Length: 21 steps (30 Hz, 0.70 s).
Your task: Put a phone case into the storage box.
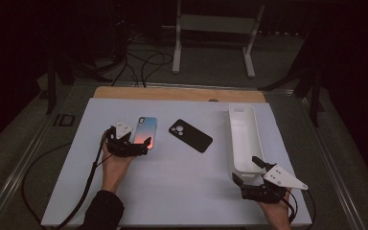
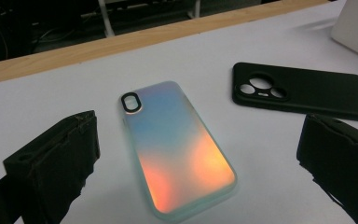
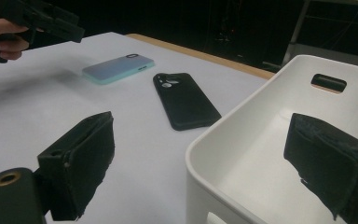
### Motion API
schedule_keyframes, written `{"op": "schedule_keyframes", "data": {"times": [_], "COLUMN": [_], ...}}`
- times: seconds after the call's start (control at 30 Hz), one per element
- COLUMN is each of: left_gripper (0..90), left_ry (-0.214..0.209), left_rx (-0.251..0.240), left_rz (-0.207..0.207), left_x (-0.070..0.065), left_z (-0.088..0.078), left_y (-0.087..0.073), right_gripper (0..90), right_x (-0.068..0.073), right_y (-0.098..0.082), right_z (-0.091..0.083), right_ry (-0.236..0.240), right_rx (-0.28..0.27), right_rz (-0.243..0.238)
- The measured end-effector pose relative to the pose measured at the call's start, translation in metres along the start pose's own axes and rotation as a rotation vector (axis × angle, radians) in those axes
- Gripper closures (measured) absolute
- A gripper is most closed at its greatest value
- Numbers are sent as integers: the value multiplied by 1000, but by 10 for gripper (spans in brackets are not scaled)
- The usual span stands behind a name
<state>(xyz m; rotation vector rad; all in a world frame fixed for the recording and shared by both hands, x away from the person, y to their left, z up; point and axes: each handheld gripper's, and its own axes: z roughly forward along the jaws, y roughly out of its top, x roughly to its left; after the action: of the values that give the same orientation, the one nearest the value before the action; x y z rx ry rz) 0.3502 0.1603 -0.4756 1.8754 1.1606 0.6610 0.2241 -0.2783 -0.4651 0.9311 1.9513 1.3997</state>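
Left gripper [image 1: 135, 143] hovers at the near end of the iridescent phone case [image 1: 145, 132], fingers [image 2: 56, 158] spread wide, holding nothing; in the left gripper view the case lies between the two pads, camera cut-out pointing away. Case lies flat on the white counter [image 1: 172, 187], left of centre, apart from the black phone case [image 1: 190, 135] beside it

Right gripper [image 1: 254, 176] waits at the near end of the white bin [image 1: 244, 139], fingers [image 3: 81, 158] spread, empty

Step in hand looks like picking up the iridescent case. To do it well: lower until the pads straddle the long edges, keep the fingers level with the counter, close on the sides rather than the flat back, and lift one end first, since a thin case lying flat offers little to grip

Materials: iridescent case glossy, blue fading to orange, pale translucent rim, rounded corners. Black case matte, rubbery-looking, several round lens holes. Bin smooth hard plastic, long, slot handle at the far end, empty inside as far as seen. Pads black, foam-like, rough-edged
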Motion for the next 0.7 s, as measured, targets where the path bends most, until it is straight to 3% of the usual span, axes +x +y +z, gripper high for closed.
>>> {"op": "schedule_keyframes", "data": {"times": [0.33,0.47,0.7], "left_gripper": [0,0,0], "left_ry": [31,56,63], "left_rx": [48,75,112], "left_rz": [-6,-23,-45], "left_x": [-1,2,1], "left_z": [18,25,36], "left_y": [-1,-4,-5], "right_gripper": [85,85,85], "right_x": [0,0,1], "right_y": [0,0,0], "right_z": [0,0,0], "right_ry": [-1,-1,-1], "right_rx": [-2,-1,2], "right_rz": [2,2,2]}}
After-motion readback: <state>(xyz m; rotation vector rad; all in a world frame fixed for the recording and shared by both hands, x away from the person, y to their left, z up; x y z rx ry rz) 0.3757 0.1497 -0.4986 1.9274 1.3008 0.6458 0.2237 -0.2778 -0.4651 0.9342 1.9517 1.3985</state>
